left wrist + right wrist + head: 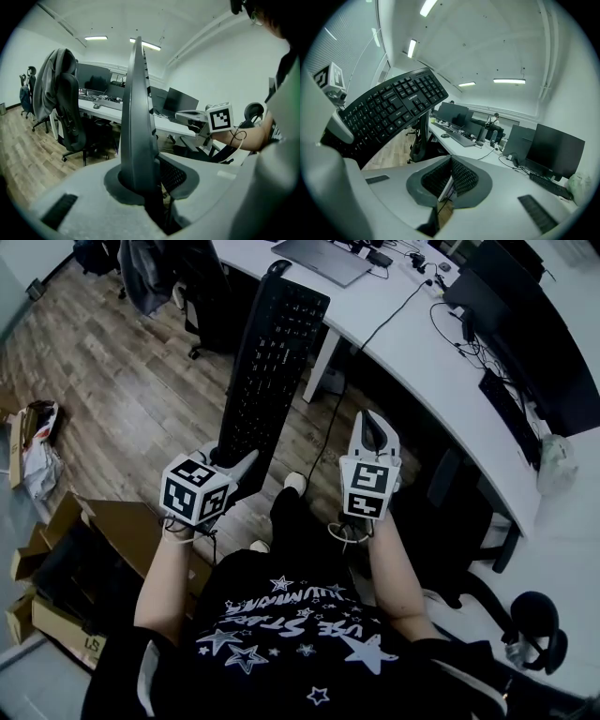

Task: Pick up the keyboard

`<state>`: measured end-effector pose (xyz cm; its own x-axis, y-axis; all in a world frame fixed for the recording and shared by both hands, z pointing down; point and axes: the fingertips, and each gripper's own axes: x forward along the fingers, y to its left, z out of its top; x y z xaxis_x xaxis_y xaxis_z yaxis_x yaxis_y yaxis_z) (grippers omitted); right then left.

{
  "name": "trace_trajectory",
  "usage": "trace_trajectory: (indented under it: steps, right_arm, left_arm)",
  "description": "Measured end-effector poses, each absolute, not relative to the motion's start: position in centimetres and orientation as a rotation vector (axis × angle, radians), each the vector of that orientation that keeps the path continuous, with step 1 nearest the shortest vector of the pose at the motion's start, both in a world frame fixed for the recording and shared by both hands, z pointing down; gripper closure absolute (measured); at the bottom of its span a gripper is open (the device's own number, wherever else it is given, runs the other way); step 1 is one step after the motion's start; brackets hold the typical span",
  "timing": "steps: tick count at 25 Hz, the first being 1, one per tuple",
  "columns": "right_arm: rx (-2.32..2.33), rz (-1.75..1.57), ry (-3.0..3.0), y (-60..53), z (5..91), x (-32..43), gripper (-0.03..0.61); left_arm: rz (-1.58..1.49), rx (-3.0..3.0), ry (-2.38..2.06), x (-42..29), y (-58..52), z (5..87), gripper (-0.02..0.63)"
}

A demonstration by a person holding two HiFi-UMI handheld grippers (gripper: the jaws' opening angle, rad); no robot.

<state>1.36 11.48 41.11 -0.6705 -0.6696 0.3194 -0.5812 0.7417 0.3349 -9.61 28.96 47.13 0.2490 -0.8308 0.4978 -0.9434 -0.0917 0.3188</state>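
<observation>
A black full-size keyboard (272, 362) hangs in the air over the wooden floor, its near end clamped in my left gripper (239, 465). In the left gripper view the keyboard (138, 117) stands edge-on between the pads of the left gripper (143, 180), which is shut on it. My right gripper (373, 423) floats beside it to the right, apart from the keyboard, with its jaws together and nothing in them. In the right gripper view the right gripper (450, 180) is shut and the keyboard (391, 110) shows its keys at the upper left.
A long white desk (403, 343) runs along the right with a grey laptop (323, 259), a mouse (278, 266), cables, dark monitors (525, 334) and another keyboard (511, 409). An office chair with a jacket (61, 93) stands further off. Cardboard boxes (56, 568) lie at the lower left.
</observation>
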Motion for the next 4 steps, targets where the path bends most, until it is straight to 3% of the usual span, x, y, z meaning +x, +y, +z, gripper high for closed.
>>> trace_trajectory:
  steps: [4]
  right_arm:
    - [0.945, -0.276, -2.521, 13.1, 40.9, 2.2, 0.571]
  left_arm:
    - [0.235, 1.959, -1.604, -8.4, 30.4, 46.5, 0.529]
